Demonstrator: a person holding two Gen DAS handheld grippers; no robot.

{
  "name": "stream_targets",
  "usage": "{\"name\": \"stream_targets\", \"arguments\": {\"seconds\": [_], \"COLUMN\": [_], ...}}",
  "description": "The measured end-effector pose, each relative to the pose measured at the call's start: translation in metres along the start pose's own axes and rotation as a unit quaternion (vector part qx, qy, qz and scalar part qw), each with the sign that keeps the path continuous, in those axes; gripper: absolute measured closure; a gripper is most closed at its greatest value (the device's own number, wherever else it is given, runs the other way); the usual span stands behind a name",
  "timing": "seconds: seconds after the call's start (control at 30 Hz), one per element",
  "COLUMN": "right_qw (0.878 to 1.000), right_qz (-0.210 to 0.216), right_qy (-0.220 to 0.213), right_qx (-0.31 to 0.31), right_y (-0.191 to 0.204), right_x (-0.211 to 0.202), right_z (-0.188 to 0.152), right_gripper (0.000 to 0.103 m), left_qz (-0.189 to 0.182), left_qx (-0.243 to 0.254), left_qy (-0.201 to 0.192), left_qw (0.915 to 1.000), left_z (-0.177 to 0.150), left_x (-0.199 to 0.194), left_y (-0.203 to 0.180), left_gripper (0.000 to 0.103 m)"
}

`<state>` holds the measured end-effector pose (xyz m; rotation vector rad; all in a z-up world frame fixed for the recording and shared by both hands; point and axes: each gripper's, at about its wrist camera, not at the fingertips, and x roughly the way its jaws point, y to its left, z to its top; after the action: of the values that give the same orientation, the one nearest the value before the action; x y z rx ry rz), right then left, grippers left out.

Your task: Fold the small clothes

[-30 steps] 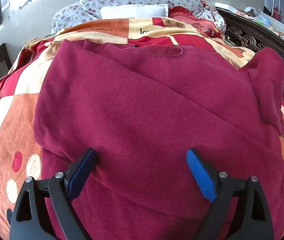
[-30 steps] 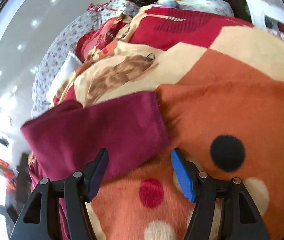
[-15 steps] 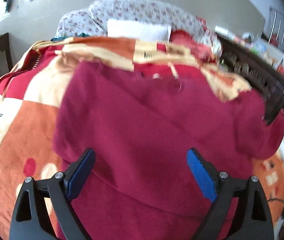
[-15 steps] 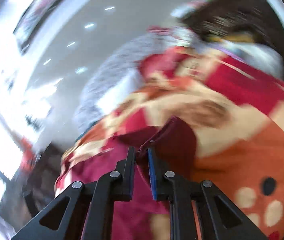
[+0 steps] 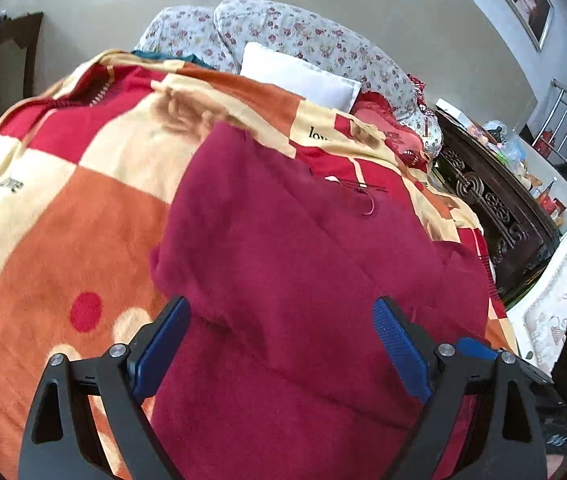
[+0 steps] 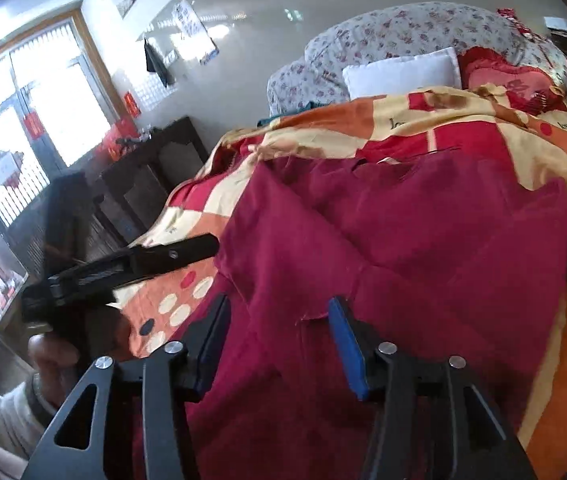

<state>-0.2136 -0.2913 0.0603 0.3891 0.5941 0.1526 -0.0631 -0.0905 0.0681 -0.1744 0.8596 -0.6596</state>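
A maroon fleece top (image 5: 283, 260) lies spread on the checked blanket (image 5: 63, 220), and one sleeve is folded in across its body (image 6: 423, 248). My left gripper (image 5: 281, 312) hovers open over the near part of the top, with nothing between its fingers. It shows from the side in the right wrist view (image 6: 203, 246), held by a hand (image 6: 55, 356) over the top's left edge. My right gripper (image 6: 279, 304) hangs above the near hem. Its jaws are opening, and only cloth lying below shows between them, not pinched.
Floral pillows (image 5: 283, 28) and a white pillow (image 5: 299, 76) lie at the head of the bed. A dark carved wooden frame (image 5: 495, 208) runs along the right side. Dark wooden furniture (image 6: 155, 168) and a bright window (image 6: 23, 120) stand to the left.
My right gripper shut on the sleeve's cuff, carried it in over the top's body and let go; it now stands open. My left gripper stayed open and shifted up and leftward.
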Motion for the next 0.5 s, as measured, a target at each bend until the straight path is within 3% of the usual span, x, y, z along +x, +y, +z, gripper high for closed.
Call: {"name": "stream_targets", "arguments": {"seconds": [0.03,0.17,0.33,0.5], "right_qw": [1.0,0.998,0.991,0.989], "right_qz": [-0.007,-0.022,-0.019,-0.021], "right_qy": [-0.008,-0.028,-0.038,-0.042], "right_qx": [0.01,0.056,0.126,0.142], "right_y": [-0.006,-0.032,-0.064,-0.073], "right_x": [-0.007,-0.035,-0.055,-0.062], "right_z": [-0.001,-0.013,-0.025,-0.031], "right_gripper": [0.032,0.031,0.029,0.029], "left_qz": [-0.004,-0.023,-0.025,-0.037], "left_qx": [0.0,0.013,0.075,0.111], "left_qy": [0.003,0.03,0.062,0.084], "left_qw": [1.0,0.9992,0.9949,0.9895], "left_z": [-0.001,-0.01,-0.024,-0.034], "left_x": [0.003,0.016,0.038,0.063], "left_y": [-0.001,-0.015,-0.051,-0.084], "left_gripper": [0.011,0.011,0.011,0.011]}}
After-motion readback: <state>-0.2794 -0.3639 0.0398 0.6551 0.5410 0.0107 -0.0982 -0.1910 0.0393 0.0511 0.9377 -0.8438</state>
